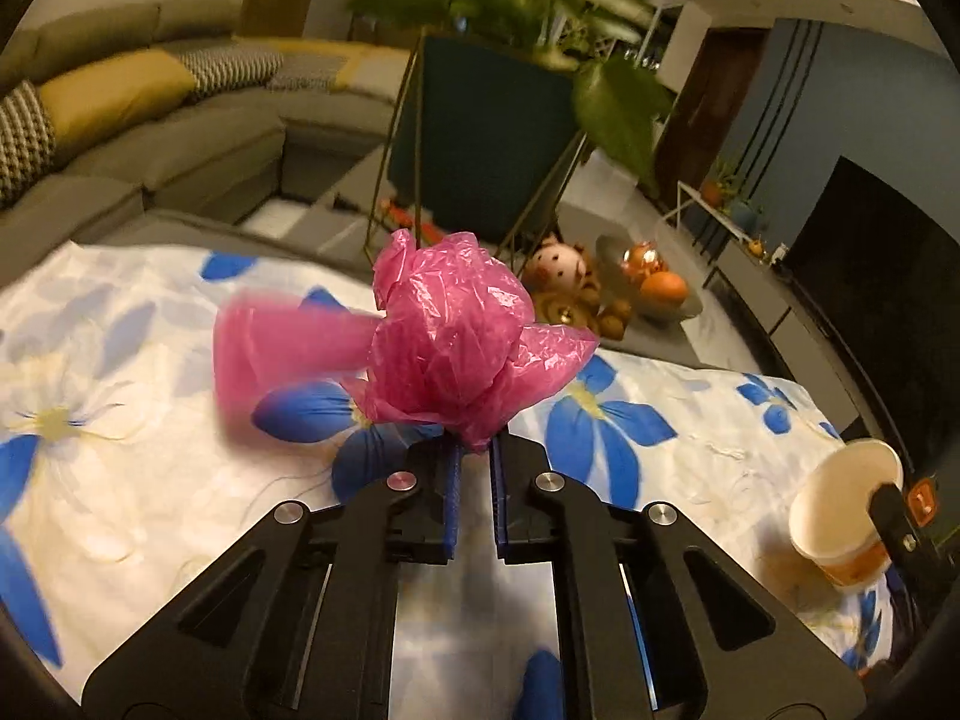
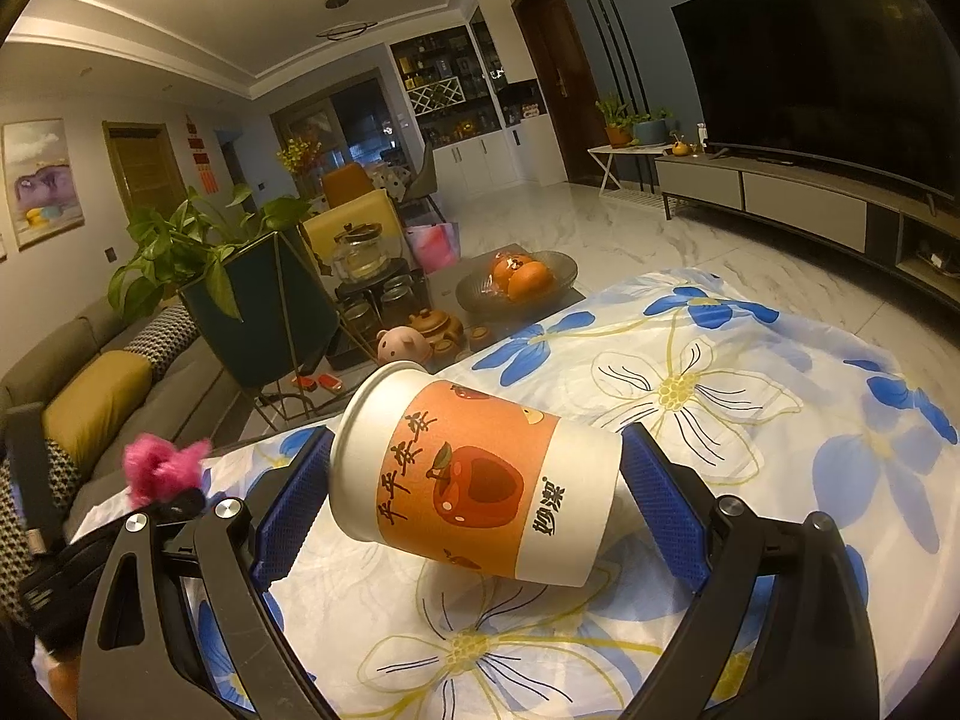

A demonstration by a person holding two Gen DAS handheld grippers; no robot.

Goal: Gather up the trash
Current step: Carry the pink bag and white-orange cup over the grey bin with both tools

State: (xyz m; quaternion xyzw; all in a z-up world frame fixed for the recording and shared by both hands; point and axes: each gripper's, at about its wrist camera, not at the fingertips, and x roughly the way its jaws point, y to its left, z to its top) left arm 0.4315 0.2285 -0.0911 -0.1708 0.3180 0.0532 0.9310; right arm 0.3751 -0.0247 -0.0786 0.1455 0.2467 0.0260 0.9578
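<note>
- Table (image 2: 750,420): covered by a white cloth with blue and white flowers; both tools work above it. Beyond its far edge, a dark planter with a leafy plant (image 2: 204,252) and a fruit bowl (image 2: 516,285).
- Paper cup (image 2: 474,480): white with an orange printed band, held tilted on its side, base toward the far left, mouth toward the near right. It appears lifted clear of the cloth, though contact underneath cannot be ruled out.
- Right tool (image 2: 474,495): spread wide, blue pads pressing the cup end to end, one at the base, one at the rim.
- Pink plastic bag (image 1: 456,336): crumpled into a loose ball, raised above the cloth, one tail blurred out to the left.
- Left tool (image 1: 477,462): nearly closed, pinching a thin gather of the bag at its fingertips.
- Risks, as judged: the cup is gripped across its ends, so the open rim could buckle and the cup pop out sideways. The bag is held by only a small fold of slick film; a quick swing could pull it free.
</note>
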